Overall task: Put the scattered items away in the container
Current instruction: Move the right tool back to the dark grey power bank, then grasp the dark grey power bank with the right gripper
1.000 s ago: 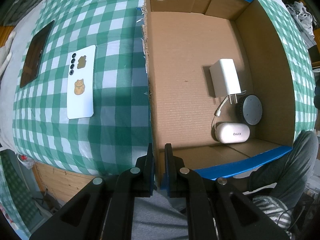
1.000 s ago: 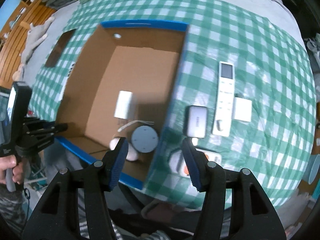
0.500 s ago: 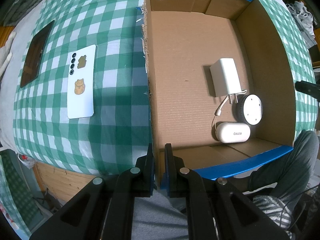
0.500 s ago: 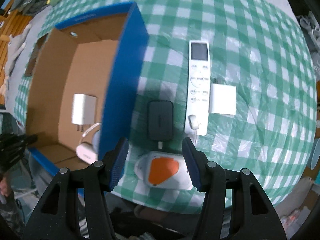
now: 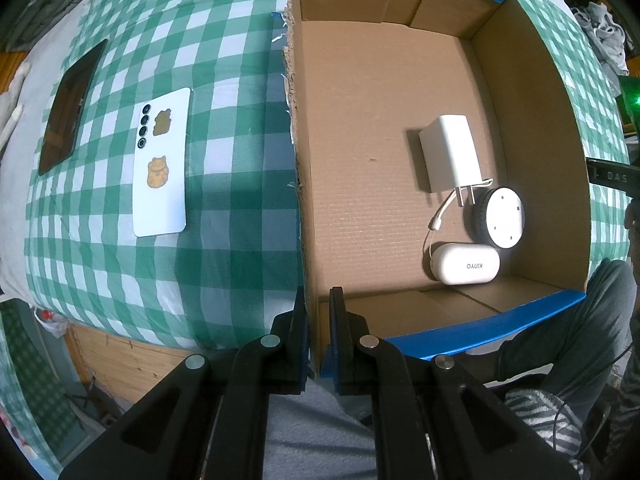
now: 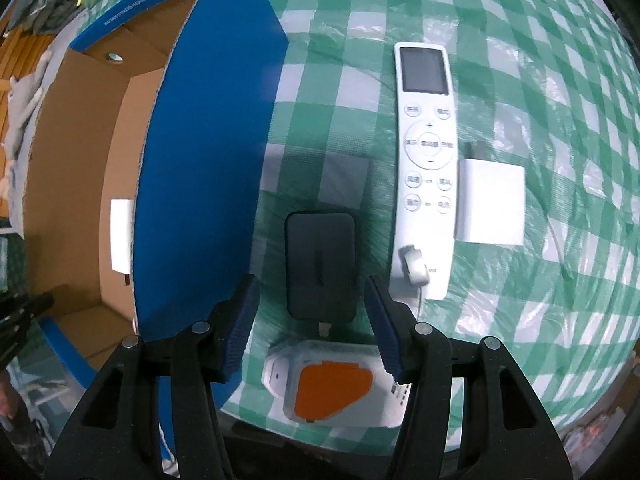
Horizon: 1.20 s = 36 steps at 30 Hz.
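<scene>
My left gripper [image 5: 318, 312] is shut on the near-left wall of the cardboard box [image 5: 304, 208]. Inside the box lie a white charger [image 5: 450, 152], a round speaker [image 5: 504, 217] and a white earbud case [image 5: 466, 264]. My right gripper [image 6: 312, 312] is open, its fingers either side of a black power adapter [image 6: 320, 264] on the checked cloth, just right of the box's blue wall [image 6: 208, 160]. A white remote [image 6: 428, 160], a white plug block [image 6: 492, 208] and a white-and-orange device [image 6: 332, 390] lie nearby.
A white phone with stickers [image 5: 162, 164] and a dark tablet [image 5: 72, 104] lie on the green checked cloth [image 5: 224, 80] left of the box. A small grey clip on a cord [image 6: 416, 266] rests on the remote's near end. A person's legs [image 5: 568, 344] are at the table's edge.
My right gripper has moved right out of the box and down over the black adapter. The left gripper keeps its hold on the box wall.
</scene>
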Each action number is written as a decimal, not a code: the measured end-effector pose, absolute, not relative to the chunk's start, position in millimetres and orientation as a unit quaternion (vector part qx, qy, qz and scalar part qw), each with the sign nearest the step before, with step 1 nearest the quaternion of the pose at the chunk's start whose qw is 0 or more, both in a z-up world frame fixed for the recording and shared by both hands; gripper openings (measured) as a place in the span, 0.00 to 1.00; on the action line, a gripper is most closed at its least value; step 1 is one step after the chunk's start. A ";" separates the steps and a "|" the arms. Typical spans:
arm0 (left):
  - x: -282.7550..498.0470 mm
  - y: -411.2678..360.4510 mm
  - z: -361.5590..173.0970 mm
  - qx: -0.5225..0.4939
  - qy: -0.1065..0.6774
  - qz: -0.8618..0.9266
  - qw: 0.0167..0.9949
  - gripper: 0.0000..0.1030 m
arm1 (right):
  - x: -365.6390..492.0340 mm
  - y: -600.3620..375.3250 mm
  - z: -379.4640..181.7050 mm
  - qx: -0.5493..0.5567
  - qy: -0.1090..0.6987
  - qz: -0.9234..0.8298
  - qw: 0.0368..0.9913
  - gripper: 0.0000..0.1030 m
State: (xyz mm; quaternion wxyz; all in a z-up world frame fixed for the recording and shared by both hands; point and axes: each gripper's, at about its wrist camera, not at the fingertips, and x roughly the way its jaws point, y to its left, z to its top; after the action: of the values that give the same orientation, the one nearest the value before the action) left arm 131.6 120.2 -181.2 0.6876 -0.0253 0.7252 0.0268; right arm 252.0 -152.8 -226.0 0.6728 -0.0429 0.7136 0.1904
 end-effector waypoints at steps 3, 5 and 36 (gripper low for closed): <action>130.3 120.0 -181.4 -0.026 0.726 0.026 0.687 0.07 | 252.9 -148.7 -229.7 -0.045 0.713 0.193 0.672 0.54; 130.7 120.2 -181.3 -0.025 0.725 0.026 0.687 0.07 | 254.2 -147.1 -233.4 -0.047 0.715 0.188 0.672 0.54; 130.1 120.2 -183.4 -0.027 0.727 0.026 0.686 0.08 | 253.1 -155.5 -248.4 -0.066 0.714 0.166 0.677 0.39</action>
State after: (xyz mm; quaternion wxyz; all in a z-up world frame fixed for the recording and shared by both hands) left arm 130.1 120.2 -183.4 0.6861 -0.0266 0.7265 0.0265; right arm 253.1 -155.5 -248.4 0.6773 -0.0655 0.7137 0.1661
